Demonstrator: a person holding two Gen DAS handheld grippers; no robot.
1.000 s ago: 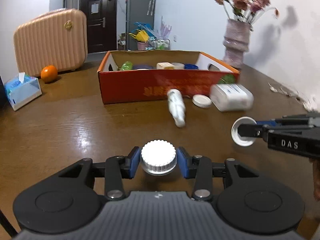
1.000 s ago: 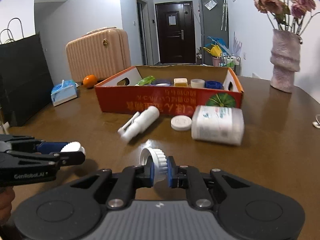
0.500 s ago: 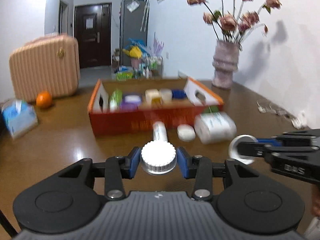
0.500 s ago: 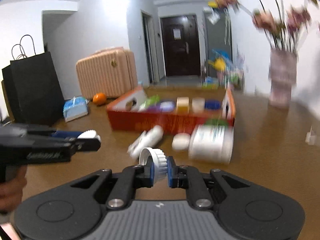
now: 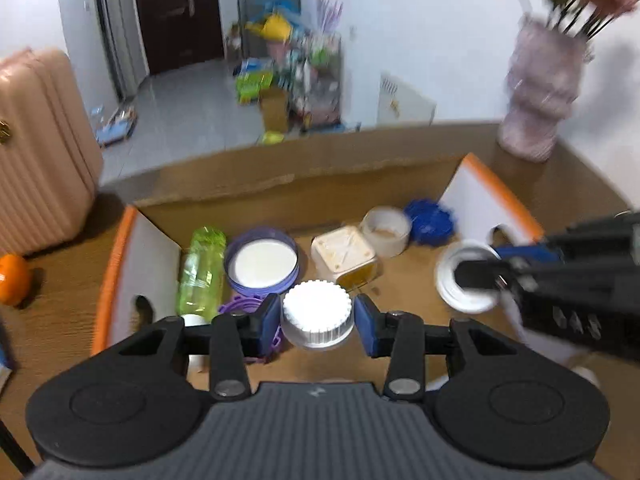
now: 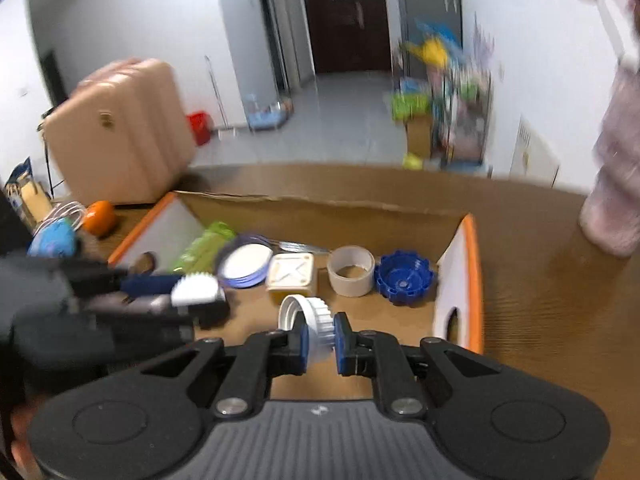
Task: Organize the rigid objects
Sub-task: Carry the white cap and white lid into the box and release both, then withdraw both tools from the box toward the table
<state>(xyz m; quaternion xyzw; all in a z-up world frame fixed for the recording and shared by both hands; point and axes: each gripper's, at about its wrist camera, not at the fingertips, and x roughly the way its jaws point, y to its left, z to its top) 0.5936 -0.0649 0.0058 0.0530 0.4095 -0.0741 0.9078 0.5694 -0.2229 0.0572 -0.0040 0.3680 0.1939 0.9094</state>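
The left tongs (image 5: pixel 318 314) are clenched on a white ribbed cap (image 5: pixel 317 312), gripping it by its sides with its flat top facing the camera; the cap hangs above the near part of an open cardboard box (image 5: pixel 280 196) with orange edging, which stands on the brown desk (image 5: pixel 52 320); the right tongs (image 6: pixel 320 334) grasp a second white cap (image 6: pixel 310 318) edgewise, pinched across its thin ribbed rim so that its hollow side turns to the left; this one too is over the box's near half, and in the left wrist view it appears at the right with its open mouth towards the camera.

Inside the box, along the far side, lie a green transparent bottle (image 5: pixel 202 270) on its side, a purple-rimmed round lid (image 5: pixel 262 262) with a white middle, a square cream container (image 5: pixel 344 254), a roll of pale tape (image 5: pixel 386 230) and a blue scalloped cap (image 5: pixel 430 222); a purple ring (image 5: pixel 244 304) shows just behind the left tongs' blue pad.

Beyond the box, an orange fruit (image 5: pixel 14 278) sits on the desk at the left, near a pink ribbed suitcase (image 5: pixel 40 140); a pale lilac vase (image 5: pixel 540 92) stands at the far right corner, blurred.
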